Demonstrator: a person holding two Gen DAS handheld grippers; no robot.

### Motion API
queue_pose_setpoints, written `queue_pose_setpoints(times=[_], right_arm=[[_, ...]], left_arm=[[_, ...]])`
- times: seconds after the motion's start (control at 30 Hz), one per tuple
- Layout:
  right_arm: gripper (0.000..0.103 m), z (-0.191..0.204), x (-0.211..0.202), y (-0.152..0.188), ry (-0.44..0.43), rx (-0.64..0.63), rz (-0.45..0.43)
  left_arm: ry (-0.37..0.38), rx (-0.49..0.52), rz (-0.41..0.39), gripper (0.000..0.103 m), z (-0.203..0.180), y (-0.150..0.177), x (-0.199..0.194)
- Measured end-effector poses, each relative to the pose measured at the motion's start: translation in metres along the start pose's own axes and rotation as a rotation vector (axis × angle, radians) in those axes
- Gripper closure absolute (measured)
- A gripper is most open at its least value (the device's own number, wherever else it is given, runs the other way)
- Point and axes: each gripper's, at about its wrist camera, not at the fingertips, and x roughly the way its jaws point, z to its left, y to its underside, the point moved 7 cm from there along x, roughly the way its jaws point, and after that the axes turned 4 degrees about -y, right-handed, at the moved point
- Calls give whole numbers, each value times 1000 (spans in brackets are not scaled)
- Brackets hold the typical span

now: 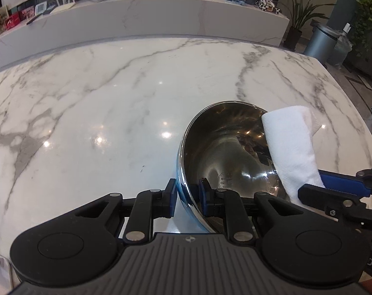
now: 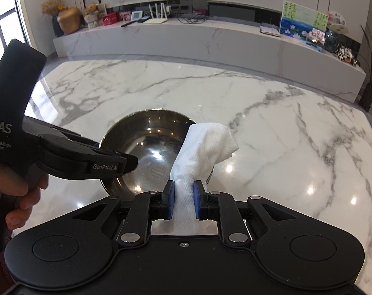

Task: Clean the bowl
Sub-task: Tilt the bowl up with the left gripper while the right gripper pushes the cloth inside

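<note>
Left gripper (image 1: 187,198) pinches the bowl (image 1: 225,152) rim at lower centre; right gripper (image 2: 183,202) clamps the paper towel (image 2: 203,147) over the bowl's right edge. Bare marble table (image 1: 87,98) spreads left.

The round stainless-steel bowl (image 1: 225,152) has a mirror-bright, smooth inside that throws back reflections, and a polished rim. Just beside the bowl, the folded white paper towel (image 2: 203,147) looks matt, soft and finely embossed. Under the bowl, the white grey-veined marble tabletop (image 1: 99,93) is glossy with lamp glints. Near the bowl, the black plastic left gripper (image 1: 187,200) is matt, with blue rubbery pads (image 1: 172,202).
</note>
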Motion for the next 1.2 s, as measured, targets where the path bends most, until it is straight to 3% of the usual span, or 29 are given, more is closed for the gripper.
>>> queue_pose_setpoints(times=[0.17,0.57,1.0,1.2], right_arm=[[89,2,4,4,-1,-19,25],[89,10,18,13,-17,-41,77],[89,14,32,17,-11,-50,105],[89,12,33,18,-14,-37,110]], left_arm=[[-38,71,-47,87,-9,0,-6],[-55,85,-78,90,-14,-6,-11],[-46,85,-70,89,-12,1,-9],[8,58,4,81,-13,15,3]])
